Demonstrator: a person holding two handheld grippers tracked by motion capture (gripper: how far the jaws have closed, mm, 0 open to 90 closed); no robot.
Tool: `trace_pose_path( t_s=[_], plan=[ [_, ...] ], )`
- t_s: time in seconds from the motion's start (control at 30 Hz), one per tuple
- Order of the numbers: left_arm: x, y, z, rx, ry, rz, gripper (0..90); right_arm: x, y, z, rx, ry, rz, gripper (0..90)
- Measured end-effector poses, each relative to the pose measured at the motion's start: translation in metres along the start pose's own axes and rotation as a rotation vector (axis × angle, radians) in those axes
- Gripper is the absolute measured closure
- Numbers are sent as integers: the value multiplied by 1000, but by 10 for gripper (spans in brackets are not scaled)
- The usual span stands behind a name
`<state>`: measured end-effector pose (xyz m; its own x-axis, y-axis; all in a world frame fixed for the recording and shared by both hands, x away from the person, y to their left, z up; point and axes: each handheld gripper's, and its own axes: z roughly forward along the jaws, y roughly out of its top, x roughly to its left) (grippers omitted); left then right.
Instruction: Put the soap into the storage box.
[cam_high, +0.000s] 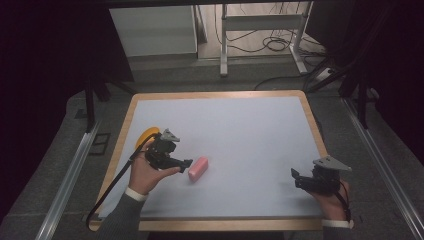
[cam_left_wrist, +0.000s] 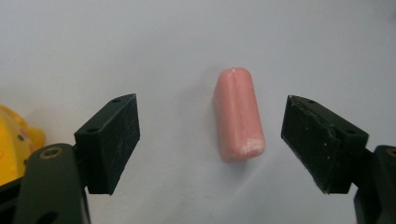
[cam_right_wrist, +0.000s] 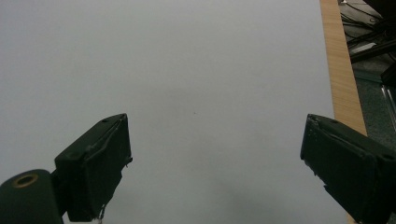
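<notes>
Left gripper (cam_left_wrist: 210, 140) jaws flank pink block (cam_left_wrist: 238, 114), untouched.

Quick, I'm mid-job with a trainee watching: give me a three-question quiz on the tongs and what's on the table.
1. True or false: the left tongs are shut on the pink block.
2. Which tongs are nearer the pink block: left or right?
3. What colour is the object behind the left hand: A yellow, B green, C blue?

Key:
1. False; the jaws stand open on either side of the block, not touching it.
2. Left; the right tongs stand open over bare table near its right edge.
3. A.
</notes>
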<state>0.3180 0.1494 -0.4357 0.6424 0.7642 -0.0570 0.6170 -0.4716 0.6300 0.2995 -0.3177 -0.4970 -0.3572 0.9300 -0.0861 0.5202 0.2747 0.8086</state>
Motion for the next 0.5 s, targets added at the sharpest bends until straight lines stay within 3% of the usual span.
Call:
trace_pose_path(
  t_s=[0.5],
  plan=[
    [-14, 7, 39, 101, -29, 19, 211, 1, 0, 1, 4, 1, -7, 83]
  ],
)
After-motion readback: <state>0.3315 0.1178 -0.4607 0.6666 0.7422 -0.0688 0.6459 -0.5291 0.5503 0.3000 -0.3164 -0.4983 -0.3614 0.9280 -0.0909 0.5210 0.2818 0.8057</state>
